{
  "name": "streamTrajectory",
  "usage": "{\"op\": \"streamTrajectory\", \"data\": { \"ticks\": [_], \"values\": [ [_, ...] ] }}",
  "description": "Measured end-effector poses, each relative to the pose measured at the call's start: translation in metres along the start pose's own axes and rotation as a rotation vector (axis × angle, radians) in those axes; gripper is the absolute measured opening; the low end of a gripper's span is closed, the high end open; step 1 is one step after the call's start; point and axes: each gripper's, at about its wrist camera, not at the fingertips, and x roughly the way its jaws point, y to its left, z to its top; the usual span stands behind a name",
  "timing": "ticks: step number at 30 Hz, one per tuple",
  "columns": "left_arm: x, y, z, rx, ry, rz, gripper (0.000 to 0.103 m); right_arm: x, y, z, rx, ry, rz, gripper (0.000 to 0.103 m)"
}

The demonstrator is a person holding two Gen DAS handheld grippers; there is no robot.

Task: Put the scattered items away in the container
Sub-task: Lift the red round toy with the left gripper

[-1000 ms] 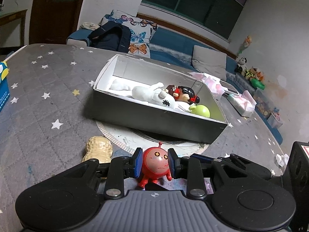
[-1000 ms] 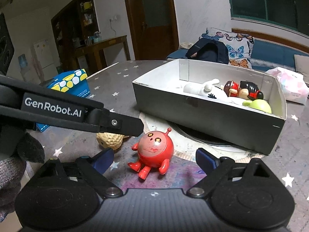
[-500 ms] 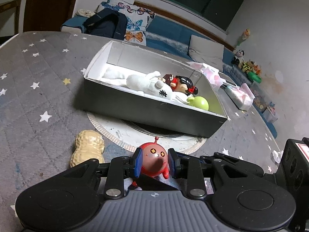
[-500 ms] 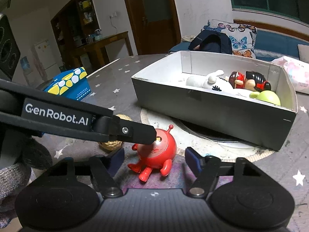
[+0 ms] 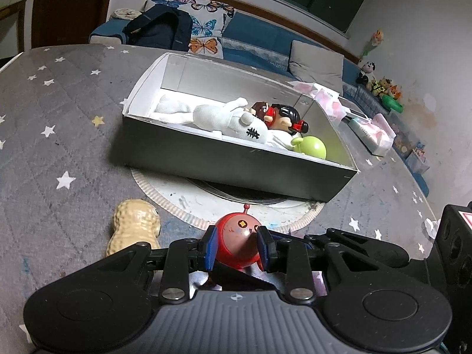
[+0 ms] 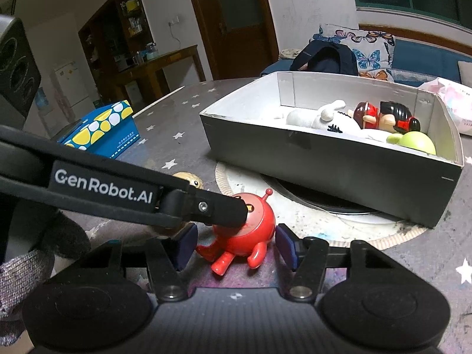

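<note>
A round red toy [image 5: 237, 236] with an antenna sits on the star-patterned cloth in front of the grey box [image 5: 236, 165]. My left gripper [image 5: 236, 244] has its blue pads against the toy's two sides, and its jaws are opening. In the right wrist view the left gripper's finger [image 6: 206, 206] crosses the red toy [image 6: 259, 227]. My right gripper [image 6: 236, 246] straddles the toy, its jaws closing, with a thin gap still showing at each pad. A peanut toy [image 5: 134, 227] lies to the left. Inside the box lie a white plush [image 5: 218, 116], a doll [image 5: 280, 115] and a green toy [image 5: 312, 147].
The box stands on a round white mat [image 5: 183, 197]. A blue and yellow carton [image 6: 103, 129] sits at the table's left edge. Pink tissue packs [image 5: 374, 129] lie beyond the box. A gloved hand [image 6: 17, 268] holds the left gripper. A sofa with cushions runs behind.
The right gripper's jaws have narrowed from wide apart to close around the red toy. The left gripper's finger has slid further over the toy. The toy stays on the cloth.
</note>
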Motion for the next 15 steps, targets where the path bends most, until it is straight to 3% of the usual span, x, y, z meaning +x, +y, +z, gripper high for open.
{"op": "streamTrajectory", "data": {
  "ticks": [3, 15],
  "values": [
    [0.001, 0.0004, 0.0004, 0.01, -0.001, 0.002, 0.033, 0.0004, -0.0016, 0.0003, 0.006, -0.001, -0.003, 0.054],
    [0.0097, -0.0012, 0.0068, 0.033, 0.029, 0.0, 0.04, 0.0035, -0.0086, 0.0027, 0.034, 0.003, 0.0, 0.053]
  ]
}}
